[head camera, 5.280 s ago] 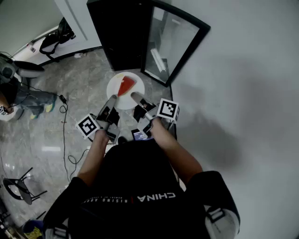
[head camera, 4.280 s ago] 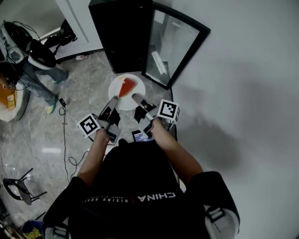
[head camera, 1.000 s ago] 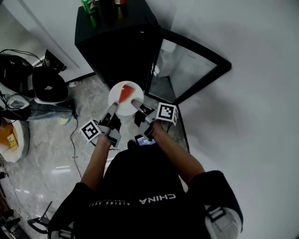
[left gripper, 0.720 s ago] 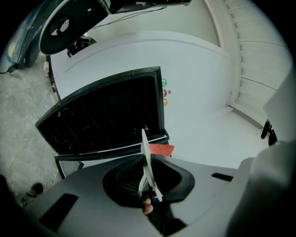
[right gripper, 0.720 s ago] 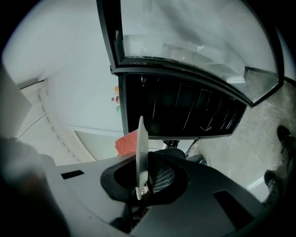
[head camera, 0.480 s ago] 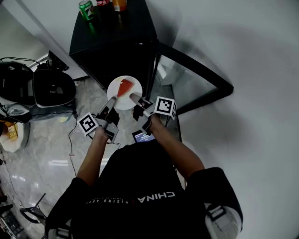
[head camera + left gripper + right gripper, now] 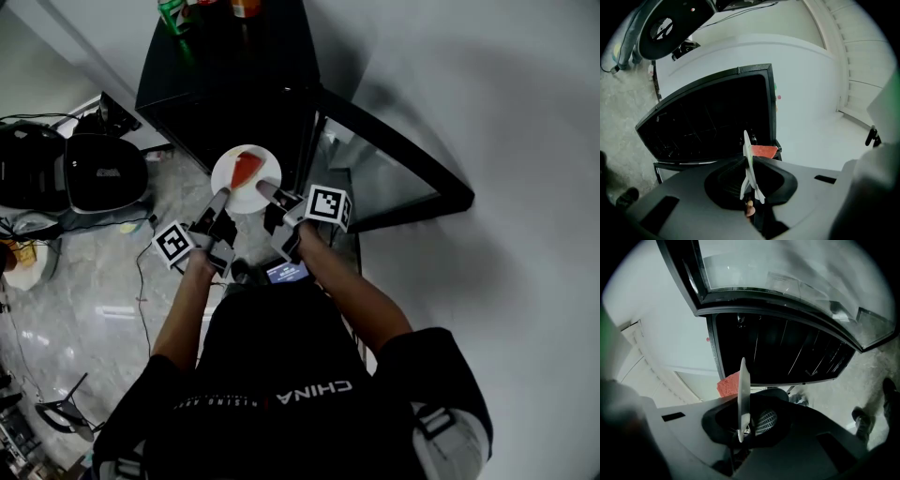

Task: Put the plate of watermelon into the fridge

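Before fridge [image 7: 234,94], w/ door [image 7: 394,178] swung open, plate [image 7: 268,178] is hanging level between both grippers, not yet inside. On it, watermelon [image 7: 246,169] wedge is lying flat, long axis running approx. from person toward fridge, narrow tip seemingly pointing back at left gripper [image 7: 219,197]. Left gripper is pinching plate's left rim, jaws nearly together. Right gripper [image 7: 263,190] is pinching the right rim likewise, roughly opposite.
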A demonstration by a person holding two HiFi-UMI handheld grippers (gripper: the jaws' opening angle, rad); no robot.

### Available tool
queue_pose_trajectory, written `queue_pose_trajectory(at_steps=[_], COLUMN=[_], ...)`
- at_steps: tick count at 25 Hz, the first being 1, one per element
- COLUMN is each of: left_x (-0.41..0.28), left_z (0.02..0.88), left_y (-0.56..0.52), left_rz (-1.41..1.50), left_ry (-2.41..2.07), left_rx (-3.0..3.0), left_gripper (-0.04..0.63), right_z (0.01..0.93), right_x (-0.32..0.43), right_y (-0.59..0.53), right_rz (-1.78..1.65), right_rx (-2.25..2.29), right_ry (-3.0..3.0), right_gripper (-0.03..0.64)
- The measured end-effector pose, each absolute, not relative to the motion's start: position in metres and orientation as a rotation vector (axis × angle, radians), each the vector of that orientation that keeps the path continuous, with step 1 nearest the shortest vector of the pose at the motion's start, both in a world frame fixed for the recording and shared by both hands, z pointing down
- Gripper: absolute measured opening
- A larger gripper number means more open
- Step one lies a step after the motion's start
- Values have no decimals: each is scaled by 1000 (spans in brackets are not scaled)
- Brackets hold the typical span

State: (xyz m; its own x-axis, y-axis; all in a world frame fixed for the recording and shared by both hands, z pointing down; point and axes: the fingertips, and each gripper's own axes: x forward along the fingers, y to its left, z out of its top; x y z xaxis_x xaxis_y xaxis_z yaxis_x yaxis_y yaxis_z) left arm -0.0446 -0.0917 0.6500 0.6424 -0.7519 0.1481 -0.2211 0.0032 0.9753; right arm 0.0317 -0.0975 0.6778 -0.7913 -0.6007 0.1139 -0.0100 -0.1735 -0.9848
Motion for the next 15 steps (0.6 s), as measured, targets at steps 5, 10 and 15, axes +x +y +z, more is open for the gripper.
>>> queue_pose_trajectory(at_steps=[5, 10, 15], left_x=[-64, -67, -71], left_z=[652, 646, 650], left_y=[-104, -108, -110], left_rz=[-479, -470, -464], left_ry=[-798, -752, -737], left_rx=[1554, 1556, 1563], left_gripper=[48, 48, 48], right_z=[680, 675, 678], right_x=[12, 10, 7], right_y=[-107, -108, -111], right_rz=[-2002, -1961, -1939], right_rx=[-745, -765, -768], right_ry=[1683, 1660, 1663], right_gripper=[31, 31, 31])
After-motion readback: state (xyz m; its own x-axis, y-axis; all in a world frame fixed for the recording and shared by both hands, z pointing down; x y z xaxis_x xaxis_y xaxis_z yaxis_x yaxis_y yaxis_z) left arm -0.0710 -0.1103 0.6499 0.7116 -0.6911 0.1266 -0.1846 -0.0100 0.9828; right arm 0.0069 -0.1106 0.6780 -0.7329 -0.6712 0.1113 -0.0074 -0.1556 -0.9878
